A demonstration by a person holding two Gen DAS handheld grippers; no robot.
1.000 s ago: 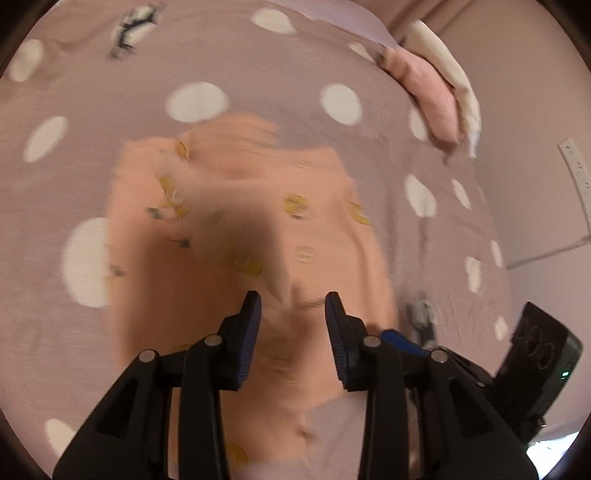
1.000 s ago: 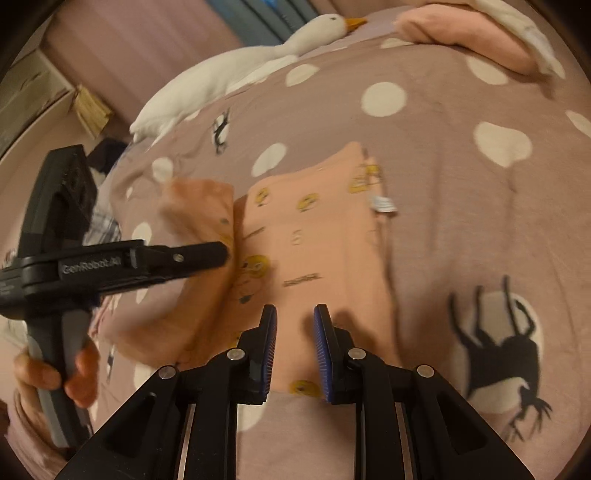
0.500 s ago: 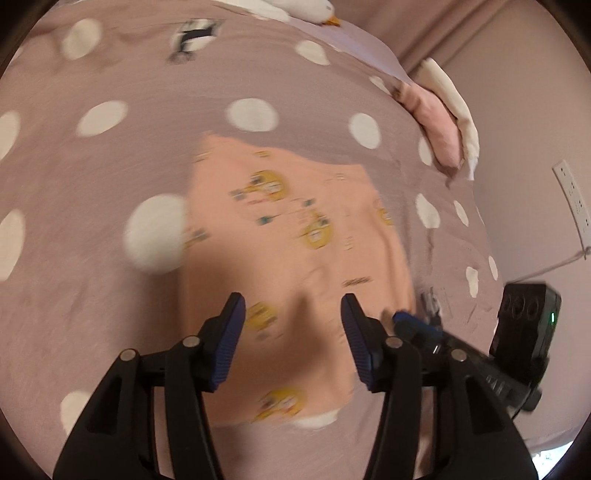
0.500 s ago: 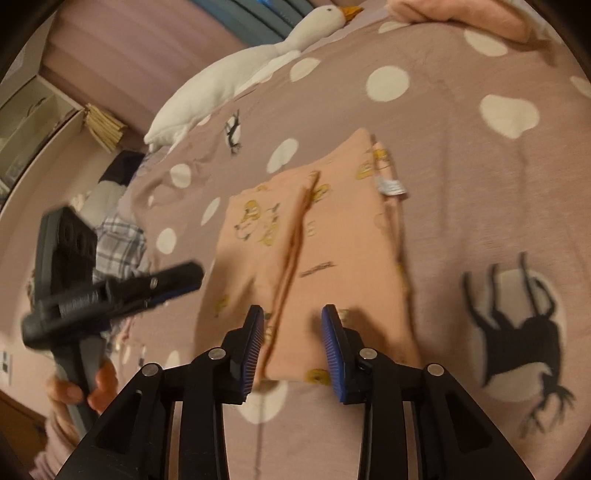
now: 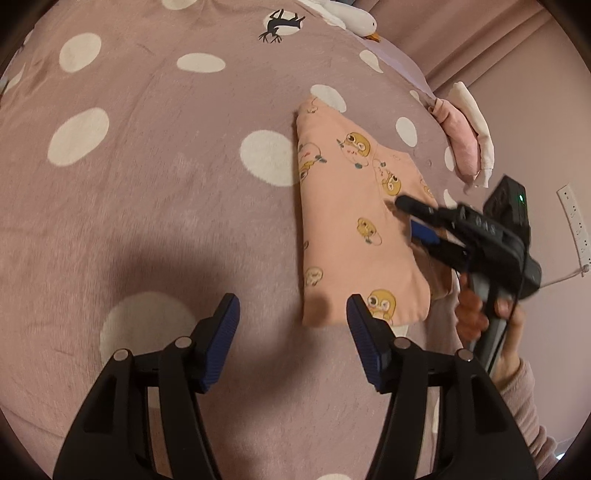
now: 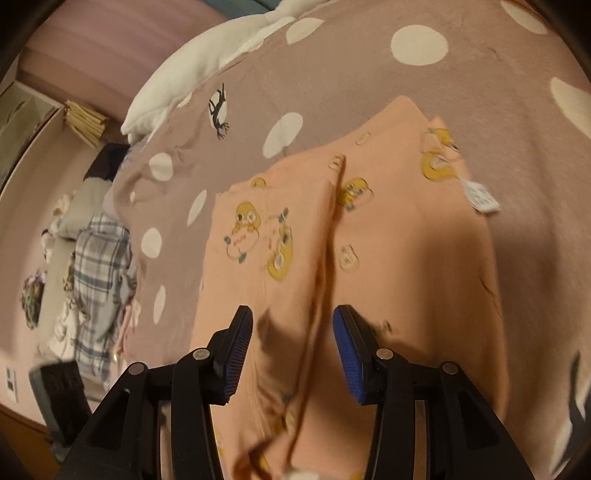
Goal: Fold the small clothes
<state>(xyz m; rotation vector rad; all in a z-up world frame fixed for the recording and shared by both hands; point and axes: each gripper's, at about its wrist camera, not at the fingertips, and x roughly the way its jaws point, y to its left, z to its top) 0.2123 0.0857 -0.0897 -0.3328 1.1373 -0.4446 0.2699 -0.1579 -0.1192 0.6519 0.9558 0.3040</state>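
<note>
Peach garment (image 5: 343, 225) lies folded on the dotted bedspread (image 5: 147, 184), a flap newly laid over. Both claws, left gripper (image 5: 291, 325) and right gripper (image 6: 291, 343), are opening (holding nothing); next fold awaits.

Garment (image 5: 343, 221) flat on the bedspread (image 5: 147, 184).
Right gripper (image 6: 291, 332) hangs over its near end, left gripper (image 5: 291, 317) off its left edge; goose toy (image 5: 351, 18) lies beyond, folded pile (image 5: 465, 144) far right.
</note>
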